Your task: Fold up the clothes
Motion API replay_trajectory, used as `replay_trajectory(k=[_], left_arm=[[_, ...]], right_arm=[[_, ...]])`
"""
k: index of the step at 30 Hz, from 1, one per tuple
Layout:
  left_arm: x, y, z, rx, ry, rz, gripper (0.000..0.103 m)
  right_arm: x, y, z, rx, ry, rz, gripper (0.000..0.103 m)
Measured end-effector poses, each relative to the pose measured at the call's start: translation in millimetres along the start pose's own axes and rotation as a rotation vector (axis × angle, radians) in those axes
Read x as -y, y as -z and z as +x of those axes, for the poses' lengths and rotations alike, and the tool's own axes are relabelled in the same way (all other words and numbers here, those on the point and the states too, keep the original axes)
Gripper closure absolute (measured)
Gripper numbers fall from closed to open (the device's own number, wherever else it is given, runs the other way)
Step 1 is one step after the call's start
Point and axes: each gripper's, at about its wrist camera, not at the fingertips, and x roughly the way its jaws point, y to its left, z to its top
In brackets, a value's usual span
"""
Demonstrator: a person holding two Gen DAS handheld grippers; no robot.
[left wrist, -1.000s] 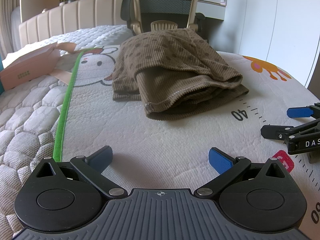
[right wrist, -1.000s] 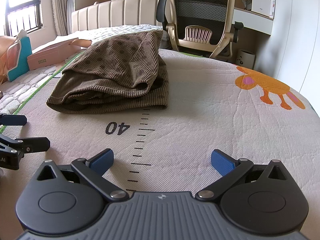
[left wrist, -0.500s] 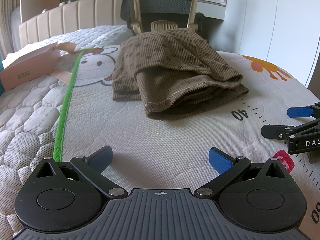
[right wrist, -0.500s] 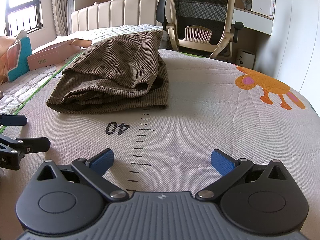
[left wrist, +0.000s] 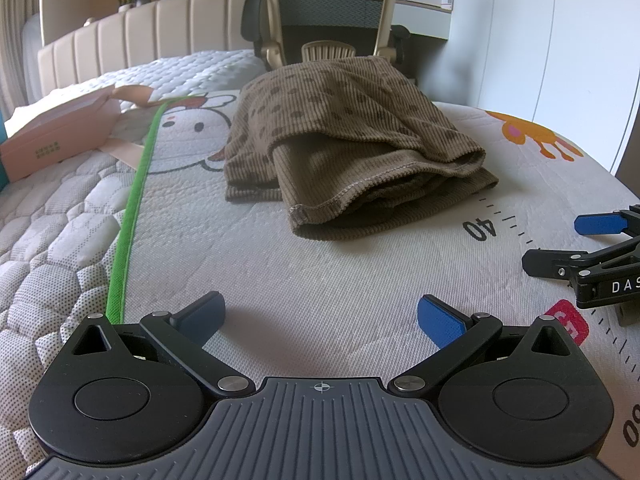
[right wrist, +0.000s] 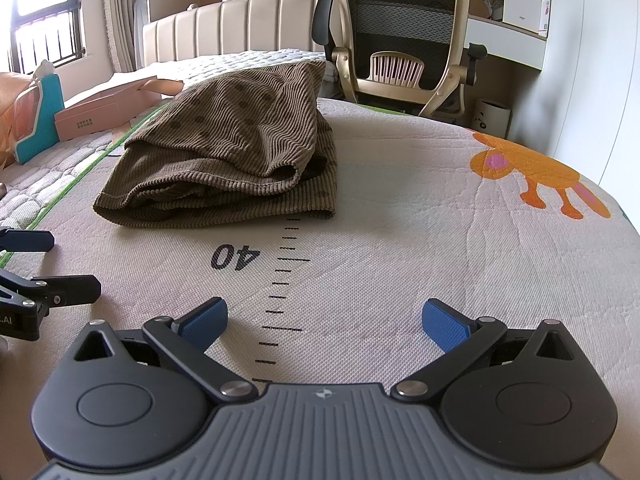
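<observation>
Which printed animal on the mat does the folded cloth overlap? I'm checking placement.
The white cartoon animal by the green stripe; the orange animal lies clear of the brown cloth.

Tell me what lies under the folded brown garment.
The brown garment rests on a printed mat, just past the "40" mark. The ruler ticks run up to its edge; whatever the cloth covers is hidden.

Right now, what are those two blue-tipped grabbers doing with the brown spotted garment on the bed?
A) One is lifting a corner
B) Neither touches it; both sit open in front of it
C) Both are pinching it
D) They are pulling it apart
B: the left gripper and right gripper are open over the bare mat, short of the folded brown garment.
</observation>
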Motion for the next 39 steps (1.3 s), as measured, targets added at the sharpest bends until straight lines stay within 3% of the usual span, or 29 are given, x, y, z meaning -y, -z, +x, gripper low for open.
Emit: replay_trajectory(k=[39], left_arm=[[1.0,0.0,0.6,-0.003,-0.005,0.006,0.000]], right_arm=[[-0.7,0.3,-1.6,0.005,-0.004,0.012,0.000]])
